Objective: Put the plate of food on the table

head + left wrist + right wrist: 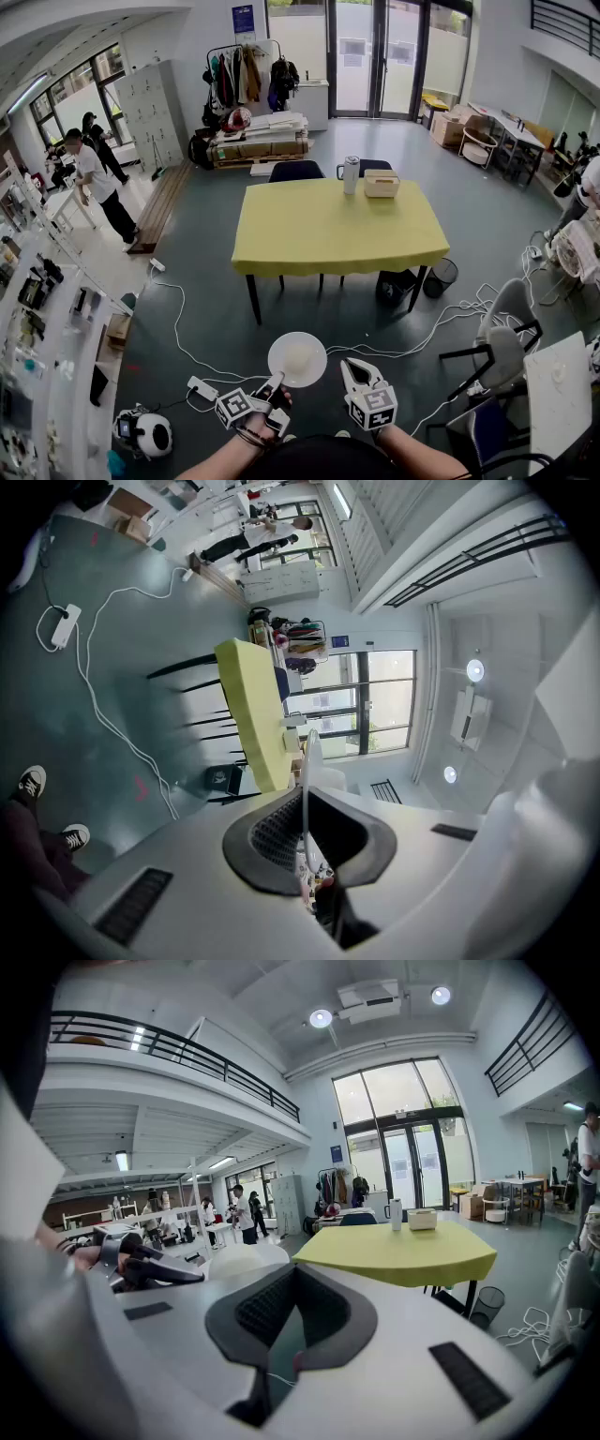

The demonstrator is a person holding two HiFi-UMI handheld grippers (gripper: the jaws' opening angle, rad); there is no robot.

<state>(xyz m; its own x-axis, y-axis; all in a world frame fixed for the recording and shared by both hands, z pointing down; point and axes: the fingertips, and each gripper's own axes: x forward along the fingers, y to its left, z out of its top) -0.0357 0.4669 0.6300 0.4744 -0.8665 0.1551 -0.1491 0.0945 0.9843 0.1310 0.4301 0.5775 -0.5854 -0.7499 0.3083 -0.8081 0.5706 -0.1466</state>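
Observation:
A white plate (297, 359) with a pale mound of food is held level over the grey floor, well short of the yellow table (337, 230). My left gripper (275, 382) is shut on the plate's near rim. In the left gripper view the plate (305, 789) shows edge-on as a thin white line between the jaws, with the table (248, 705) beyond. My right gripper (355, 367) hovers just right of the plate, shut and holding nothing. The right gripper view shows the plate (246, 1258) at its left and the table (403, 1251) ahead.
A white flask (351, 174) and a cream box (382, 183) stand at the table's far edge, with dark chairs behind. A bin (441, 277) sits by the right legs. Cables and a power strip (202, 387) cross the floor. Grey chairs (506, 347) stand right; people (98, 183) stand far left.

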